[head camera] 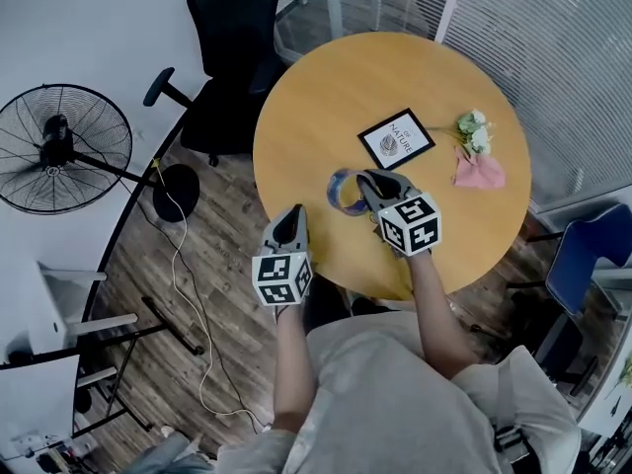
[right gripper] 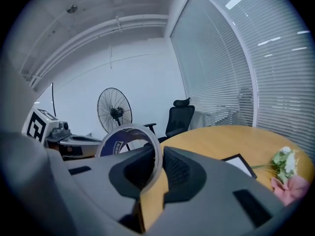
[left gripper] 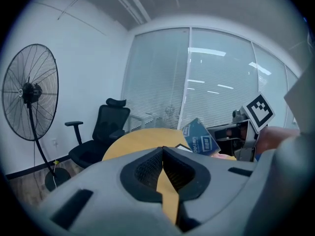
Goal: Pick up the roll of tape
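Note:
The roll of tape [head camera: 342,190], a thin ring with a blue printed core, stands on edge over the round wooden table [head camera: 336,97]. My right gripper [head camera: 368,183] is shut on its rim. In the right gripper view the ring of tape [right gripper: 129,140] rises between the two dark pads of the right gripper [right gripper: 157,155]. The left gripper view shows the tape [left gripper: 199,137] held up off the tabletop. My left gripper [head camera: 291,217] hangs by the table's near edge, to the left of the tape. Its jaws [left gripper: 162,150] are shut with nothing between them.
A black-framed picture [head camera: 395,138], a small bunch of flowers [head camera: 474,131] and a pink cloth [head camera: 479,171] lie on the table's right half. A black office chair [head camera: 227,57] stands behind the table, a floor fan [head camera: 59,146] at left, a blue chair [head camera: 588,255] at right.

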Demonstrator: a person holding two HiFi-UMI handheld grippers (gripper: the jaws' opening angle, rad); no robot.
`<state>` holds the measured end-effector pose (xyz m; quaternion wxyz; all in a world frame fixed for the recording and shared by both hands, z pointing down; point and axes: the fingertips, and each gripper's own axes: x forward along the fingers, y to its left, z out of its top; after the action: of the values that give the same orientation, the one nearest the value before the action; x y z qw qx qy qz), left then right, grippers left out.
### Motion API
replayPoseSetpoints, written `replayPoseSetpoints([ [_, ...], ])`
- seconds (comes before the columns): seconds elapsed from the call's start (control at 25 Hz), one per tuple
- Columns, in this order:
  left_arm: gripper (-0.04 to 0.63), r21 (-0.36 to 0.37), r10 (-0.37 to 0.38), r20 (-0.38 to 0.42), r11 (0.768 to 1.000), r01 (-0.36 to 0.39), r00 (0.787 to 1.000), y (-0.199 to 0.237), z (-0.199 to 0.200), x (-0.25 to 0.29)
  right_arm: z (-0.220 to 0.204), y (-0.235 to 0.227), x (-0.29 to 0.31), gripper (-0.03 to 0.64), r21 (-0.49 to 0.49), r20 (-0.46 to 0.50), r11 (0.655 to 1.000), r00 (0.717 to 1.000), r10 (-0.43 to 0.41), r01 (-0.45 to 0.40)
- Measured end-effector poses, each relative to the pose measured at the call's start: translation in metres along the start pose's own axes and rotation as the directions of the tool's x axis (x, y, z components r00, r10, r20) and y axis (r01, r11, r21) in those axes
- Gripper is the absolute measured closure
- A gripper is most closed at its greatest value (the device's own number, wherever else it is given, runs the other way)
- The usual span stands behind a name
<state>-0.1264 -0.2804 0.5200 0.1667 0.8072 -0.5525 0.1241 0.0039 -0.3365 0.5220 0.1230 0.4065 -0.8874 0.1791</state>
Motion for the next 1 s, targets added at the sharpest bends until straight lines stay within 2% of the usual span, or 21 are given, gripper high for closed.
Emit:
replayPoseSetpoints([
  [0.32,0.586,0.028,-0.028,0.029,0.999,0.027,0.999,-0.011,0.016,-0.002,0.015,0.004,-0.026,0.568,0.045,0.096,0.999,0.995,0.011,-0.015],
  [0.56,0.586,0.047,-0.059,0.041,0.997,0.057,0.997,-0.023,0.026,-0.002,0.022,0.006,-0.039,0.568,0.050,0.128,0.999,0.992,-0.004,-0.003],
  [1.0,0.586,0.058,-0.062,0.038,0.997,0.059,0.997,-0.030,0.025,-0.006,0.020,0.005,-0.050,0.568,0.059,0.148,0.998,0.989,-0.016,0.007],
])
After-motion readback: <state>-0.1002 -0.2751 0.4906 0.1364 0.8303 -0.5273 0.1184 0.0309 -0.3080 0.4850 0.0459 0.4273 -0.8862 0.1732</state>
